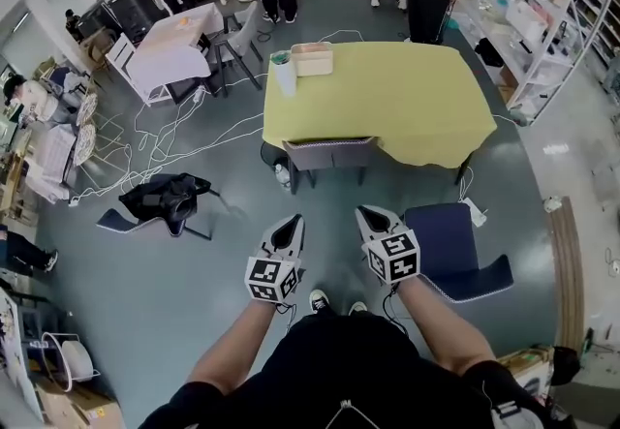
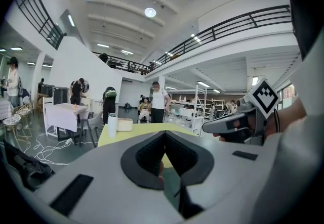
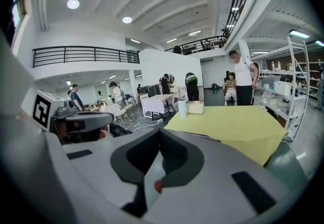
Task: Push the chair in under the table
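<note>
Both pressed together and empty, the left tongs (image 1: 293, 224) and right tongs (image 1: 368, 217) hover well short of the grey chair (image 1: 329, 152) at the near edge of the tabletop (image 1: 387, 93).

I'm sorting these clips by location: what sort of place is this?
Probably a large indoor lab or workshop hall. A table under a yellow cloth stands on an open floor strewn with white cables, storage shelves line one side, and a railed gallery runs overhead.
</note>
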`<state>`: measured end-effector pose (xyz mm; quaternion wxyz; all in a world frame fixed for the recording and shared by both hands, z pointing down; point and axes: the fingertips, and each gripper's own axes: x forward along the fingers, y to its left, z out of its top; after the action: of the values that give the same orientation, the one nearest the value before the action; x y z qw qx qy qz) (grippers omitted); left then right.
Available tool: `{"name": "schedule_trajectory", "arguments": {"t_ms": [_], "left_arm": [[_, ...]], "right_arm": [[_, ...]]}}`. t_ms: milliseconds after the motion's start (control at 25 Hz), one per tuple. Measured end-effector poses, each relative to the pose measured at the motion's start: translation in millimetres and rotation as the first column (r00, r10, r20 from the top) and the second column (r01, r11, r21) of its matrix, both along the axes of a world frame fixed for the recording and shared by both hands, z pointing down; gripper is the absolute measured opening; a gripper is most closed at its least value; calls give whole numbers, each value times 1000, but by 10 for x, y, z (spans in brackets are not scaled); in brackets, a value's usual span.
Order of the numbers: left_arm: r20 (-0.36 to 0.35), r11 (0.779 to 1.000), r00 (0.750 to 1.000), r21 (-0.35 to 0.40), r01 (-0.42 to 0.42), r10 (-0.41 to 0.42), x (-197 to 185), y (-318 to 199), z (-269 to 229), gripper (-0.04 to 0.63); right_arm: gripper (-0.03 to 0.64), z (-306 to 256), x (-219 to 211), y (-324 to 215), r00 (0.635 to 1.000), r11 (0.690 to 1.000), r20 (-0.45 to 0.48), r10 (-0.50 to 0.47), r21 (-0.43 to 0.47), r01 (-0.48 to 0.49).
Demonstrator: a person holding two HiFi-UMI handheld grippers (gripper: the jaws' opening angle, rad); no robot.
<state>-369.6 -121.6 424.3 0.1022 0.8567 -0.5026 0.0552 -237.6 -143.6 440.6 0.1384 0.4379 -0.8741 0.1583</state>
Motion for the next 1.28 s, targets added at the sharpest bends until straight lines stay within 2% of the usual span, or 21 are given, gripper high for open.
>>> {"name": "schedule_trajectory", "arguments": {"t_ms": [320,520,680,920,1080,1280], "left_arm": [[7,999,999,4,34,-34,147,331,30,11],[10,1000,1000,24,-18,17,84,591,33,11],[-11,999,999,19,-42,42,-41,786,-16,11],[-41,998,997,-13,-66,65,-179,972,21,11],[-49,995,994,-5,-101,101,-167,1058,-29,11],[-68,988,986,0,-154,153,-91,1048,40,11]], "right_arm": [[14,143,95,303,999,999,6,-32,-22,32],[14,26,59,588,1000,1000,16,16,18,-16],[14,32,52,843,996,996,23,85,-3,-84],[14,54,-75,1143,994,994,5,107,-34,-107],[14,-2,-90,1288,993,993,-22,116,-21,-117],[14,45,-42,1413,985,985,-25,172,-13,-173]]}}
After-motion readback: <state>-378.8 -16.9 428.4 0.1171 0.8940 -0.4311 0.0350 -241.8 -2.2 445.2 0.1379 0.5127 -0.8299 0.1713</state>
